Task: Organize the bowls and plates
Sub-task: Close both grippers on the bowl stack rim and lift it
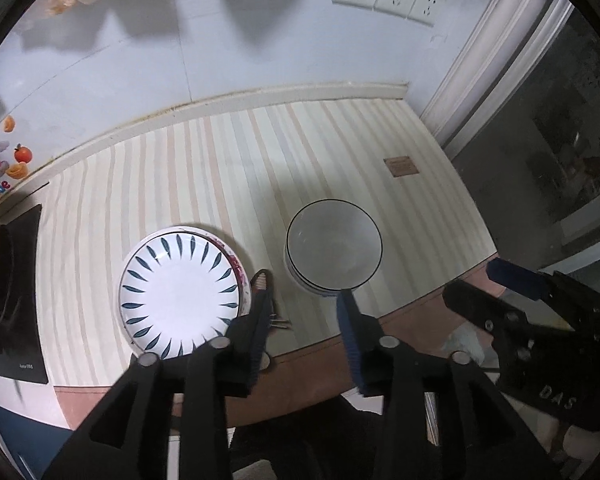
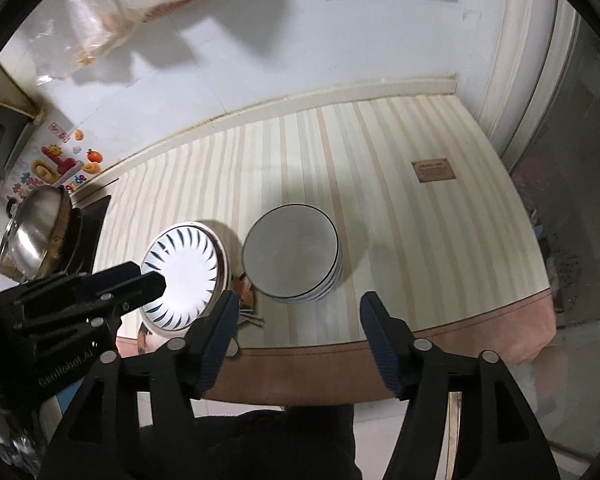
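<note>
Left wrist view: the left gripper is seen with jaws spread and nothing between them. A leaf-patterned plate, stacked on another with a red rim, is found just beyond and outside the left-hand jaw; a stack of white bowls is found just ahead of the right-hand jaw. Both stacks are set on the striped table mat.

Right wrist view: the right gripper is likewise held released and empty, with the bowls directly ahead of the gap. The sorting is judged nearly done; any next move is judged to call for a withdrawal or a small alignment nudge.
</note>
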A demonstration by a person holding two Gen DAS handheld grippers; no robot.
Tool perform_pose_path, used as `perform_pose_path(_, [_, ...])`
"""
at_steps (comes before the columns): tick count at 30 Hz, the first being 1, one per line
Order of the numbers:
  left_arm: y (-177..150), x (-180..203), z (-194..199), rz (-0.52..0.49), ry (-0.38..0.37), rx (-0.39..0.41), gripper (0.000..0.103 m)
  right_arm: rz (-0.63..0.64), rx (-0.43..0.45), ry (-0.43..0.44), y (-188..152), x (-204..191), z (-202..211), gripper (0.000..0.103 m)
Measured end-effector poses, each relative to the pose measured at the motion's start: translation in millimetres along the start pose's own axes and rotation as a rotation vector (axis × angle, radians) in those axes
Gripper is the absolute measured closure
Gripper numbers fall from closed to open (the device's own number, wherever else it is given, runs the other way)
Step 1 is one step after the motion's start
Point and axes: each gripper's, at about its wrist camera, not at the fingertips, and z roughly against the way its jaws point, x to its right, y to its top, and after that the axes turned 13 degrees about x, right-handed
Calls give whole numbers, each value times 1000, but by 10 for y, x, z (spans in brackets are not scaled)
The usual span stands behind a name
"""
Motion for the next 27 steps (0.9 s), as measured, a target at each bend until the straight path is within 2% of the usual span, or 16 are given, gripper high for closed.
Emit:
perform_pose_path(1, [0,0,57,-3,0,8,57,6,8,-1,-16,-18,62,29])
perform_pose_path(3, [5,9,131,-11,4,22,33,10,28,-6,-45,-47,194,22])
perform_pose_path(5, [8,12,213,-9,-1,35,24,10,40,-10,-74,-62,313,15])
perform_pose_path(12, [-38,34,417,-14,-4,52,13,-10,74,-27,-115,-45,573,9])
perform_pose_path(17, [-66,38,448,-3,-6,41,12,-16,75,-28,-123,-6,603,7])
perform_pose_path(22, [-72,30,302,17,-14,5,11,-31,37,-25,-108,84,438,6])
perform_pose_path(27, [-45,-3,-8,55,-50,-54,11,-75,-7,2,-123,257,126,5])
